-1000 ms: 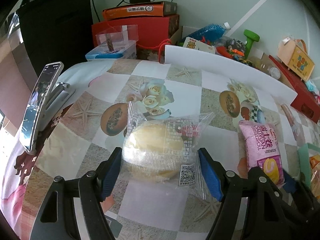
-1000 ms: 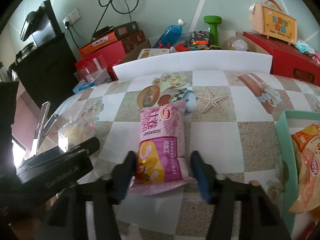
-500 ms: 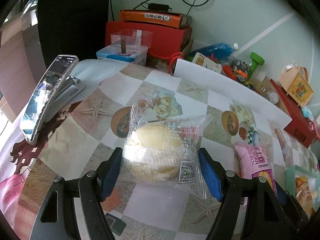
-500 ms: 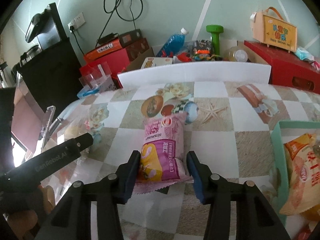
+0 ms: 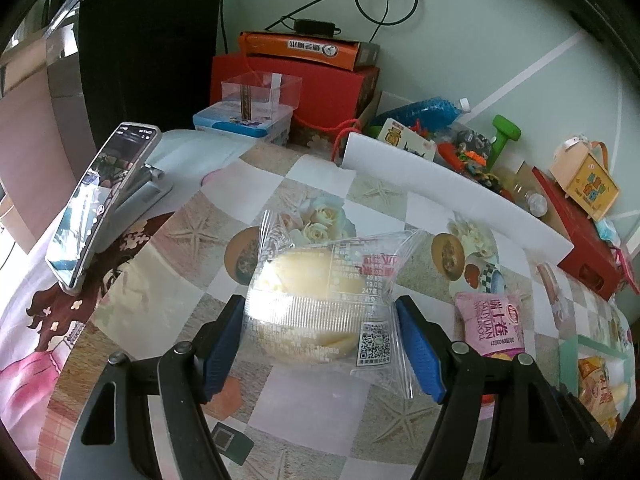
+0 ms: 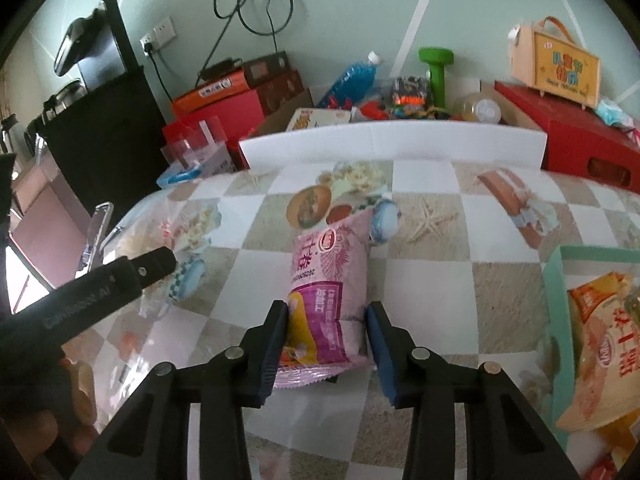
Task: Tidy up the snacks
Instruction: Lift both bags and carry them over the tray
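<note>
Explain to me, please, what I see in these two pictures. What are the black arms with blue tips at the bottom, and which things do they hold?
There is no robot here. A person holds one hand tool in each hand, and each tool has two fingers with blue pads and a wide-angle camera that looks forward along them. So each picture is taken from one tool.

In the left view, the left gripper has its fingers on both sides of a clear bag with a pale cake and is shut on it.

In the right view, the right gripper is closed on a pink snack packet.

Under them lies a table with a checked cloth. At the right edge stands a green box with an orange snack bag inside. A phone on a stand stands on the left.
</note>
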`<state>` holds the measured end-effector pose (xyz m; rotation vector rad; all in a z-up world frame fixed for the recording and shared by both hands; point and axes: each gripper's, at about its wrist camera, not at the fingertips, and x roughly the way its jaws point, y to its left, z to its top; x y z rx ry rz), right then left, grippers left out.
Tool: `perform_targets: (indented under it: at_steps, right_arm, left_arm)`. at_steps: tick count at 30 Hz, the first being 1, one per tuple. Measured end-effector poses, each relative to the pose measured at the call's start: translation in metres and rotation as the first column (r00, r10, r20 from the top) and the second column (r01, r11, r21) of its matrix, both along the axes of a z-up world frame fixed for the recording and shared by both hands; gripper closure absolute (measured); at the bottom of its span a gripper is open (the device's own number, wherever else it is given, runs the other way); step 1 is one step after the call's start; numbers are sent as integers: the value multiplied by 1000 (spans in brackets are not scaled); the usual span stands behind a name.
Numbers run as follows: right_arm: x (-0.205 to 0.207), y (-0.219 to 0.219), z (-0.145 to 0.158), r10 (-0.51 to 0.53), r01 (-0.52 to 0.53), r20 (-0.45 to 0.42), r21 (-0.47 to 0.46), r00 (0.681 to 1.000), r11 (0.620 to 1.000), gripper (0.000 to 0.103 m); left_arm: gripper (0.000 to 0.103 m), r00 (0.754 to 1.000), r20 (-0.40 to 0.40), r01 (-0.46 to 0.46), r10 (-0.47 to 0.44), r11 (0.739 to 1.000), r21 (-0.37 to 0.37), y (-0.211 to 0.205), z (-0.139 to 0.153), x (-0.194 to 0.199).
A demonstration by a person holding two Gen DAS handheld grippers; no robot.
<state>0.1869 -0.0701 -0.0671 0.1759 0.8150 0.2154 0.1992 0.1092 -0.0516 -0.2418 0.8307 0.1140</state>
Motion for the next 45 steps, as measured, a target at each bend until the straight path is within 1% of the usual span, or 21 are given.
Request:
perform_targets:
  at_steps: [5, 7, 8, 11, 13, 17, 19, 23, 26, 37, 45]
  right_arm:
    - [2, -1, -6, 5, -4, -25, 19, 1000, 1000, 58]
    - [4, 0, -10, 14, -13, -39, 26, 999, 1000, 52]
    - [5, 1, -13, 17, -16, -51, 26, 999, 1000, 51]
    - [5, 5, -13, 16, -16, -43, 7, 999, 1000, 51]
    - [5, 5, -14, 15, -14, -40, 10, 999, 1000, 51]
    - [4, 3, -12, 15, -14, -28, 24, 1000, 1000, 59]
    - [3, 2, -9, 4, -4, -13, 21, 1000, 1000, 62]
    - [-2, -3, 1, -12, 11, 31, 22, 999, 1000, 62]
    - [-4, -4, 7, -14, 13, 48, 26, 999, 1000, 62]
    - [-5, -5, 12, -16, 15, 42, 22, 999, 1000, 62]
    - [-24, -15, 45, -20, 22, 94, -16, 995, 1000, 62]
  left_arm:
    - [27, 1000, -6, 5, -5, 1000, 0, -1, -2, 1]
    - [27, 1000, -8, 7, -7, 1000, 0, -1, -2, 2]
    - [27, 1000, -9, 7, -7, 1000, 0, -2, -2, 2]
    - [27, 1000, -10, 8, -8, 1000, 0, -2, -3, 3]
    - [27, 1000, -11, 9, -9, 1000, 1, -2, -3, 3]
    - [27, 1000, -12, 11, -11, 1000, 1, -2, -4, 2]
    - [27, 1000, -9, 10, -10, 1000, 0, -2, -3, 2]
    - [27, 1000, -4, 9, -9, 1000, 0, -2, -2, 2]
    - [27, 1000, 0, 10, -10, 1000, 0, -2, -1, 0]
    - [27, 999, 17, 30, -30, 999, 13, -13, 8, -2]
    - [27, 995, 54, 86, -86, 996, 5, -38, 30, -13]
